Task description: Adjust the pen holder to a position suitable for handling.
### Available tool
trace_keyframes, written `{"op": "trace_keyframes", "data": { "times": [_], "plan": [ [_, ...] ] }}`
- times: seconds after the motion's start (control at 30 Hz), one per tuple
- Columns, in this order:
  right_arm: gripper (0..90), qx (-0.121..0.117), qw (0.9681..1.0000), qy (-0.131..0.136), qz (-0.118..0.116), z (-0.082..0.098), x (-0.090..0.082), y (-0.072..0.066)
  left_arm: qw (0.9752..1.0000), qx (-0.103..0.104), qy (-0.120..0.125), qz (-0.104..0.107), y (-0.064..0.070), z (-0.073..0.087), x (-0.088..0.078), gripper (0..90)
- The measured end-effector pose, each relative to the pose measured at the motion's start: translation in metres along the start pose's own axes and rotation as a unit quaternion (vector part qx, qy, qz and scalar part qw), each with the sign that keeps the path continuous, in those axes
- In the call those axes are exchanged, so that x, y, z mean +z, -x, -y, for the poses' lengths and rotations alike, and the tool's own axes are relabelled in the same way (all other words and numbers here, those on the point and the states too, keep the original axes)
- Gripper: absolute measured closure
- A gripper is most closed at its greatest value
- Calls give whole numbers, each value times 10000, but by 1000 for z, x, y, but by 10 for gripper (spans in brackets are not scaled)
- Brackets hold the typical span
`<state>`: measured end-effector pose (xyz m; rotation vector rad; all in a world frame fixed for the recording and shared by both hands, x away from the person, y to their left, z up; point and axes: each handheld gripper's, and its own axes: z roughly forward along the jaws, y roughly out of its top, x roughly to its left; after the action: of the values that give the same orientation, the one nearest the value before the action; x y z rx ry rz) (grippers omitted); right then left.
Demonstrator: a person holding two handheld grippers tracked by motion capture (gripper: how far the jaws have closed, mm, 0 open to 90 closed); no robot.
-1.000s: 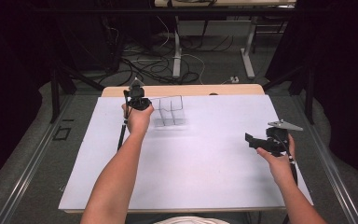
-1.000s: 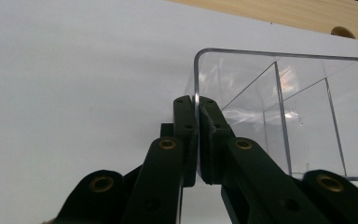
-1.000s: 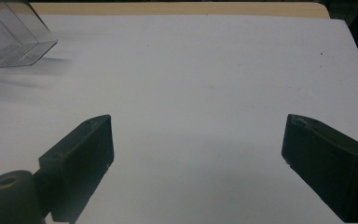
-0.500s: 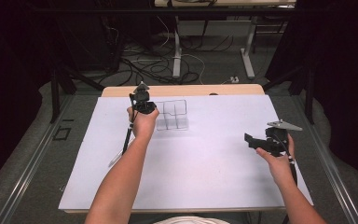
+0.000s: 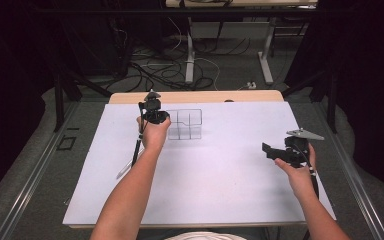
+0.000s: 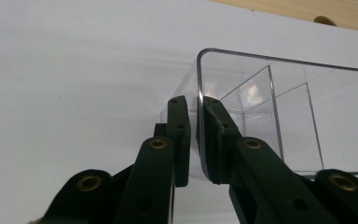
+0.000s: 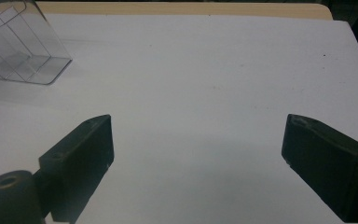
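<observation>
Pinching the near-left wall of the clear divided organizer tray (image 6: 279, 116), my left gripper (image 6: 196, 135) had its jaws closed narrow on that thin plastic. That tray sat toward the far side of the white counter (image 5: 220, 190). My right gripper (image 7: 198, 158) hung with jaws spread wide, holding nothing, well apart to the right.

The high view looked down from above; both gripper views sat close, sharing the clear divided box (image 6: 279, 116) (far-left table).
</observation>
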<state>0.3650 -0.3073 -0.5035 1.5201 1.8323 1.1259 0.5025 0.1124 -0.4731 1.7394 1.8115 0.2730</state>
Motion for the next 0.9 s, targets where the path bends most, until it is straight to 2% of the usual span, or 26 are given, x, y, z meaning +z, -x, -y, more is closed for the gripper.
{"op": "trace_keyframes", "data": {
  "times": [0.17,0.4,0.47,0.7,0.9],
  "plan": [
    [88,-6,10000,-1,-5,0,0,0,9998,63,95,131,-4,0,-3,753],
    [88,-23,10000,7,4,0,0,0,9989,240,227,337,-11,-1,-10,661],
    [88,-17,10000,7,11,0,0,0,9985,312,281,340,-13,-1,-14,631],
    [88,-19,10000,16,-3,0,0,-1,9966,549,465,392,-22,-1,-26,554],
    [88,-1,10000,4,-8,0,2,0,9945,636,661,502,-27,-1,-35,464]
  ]
}}
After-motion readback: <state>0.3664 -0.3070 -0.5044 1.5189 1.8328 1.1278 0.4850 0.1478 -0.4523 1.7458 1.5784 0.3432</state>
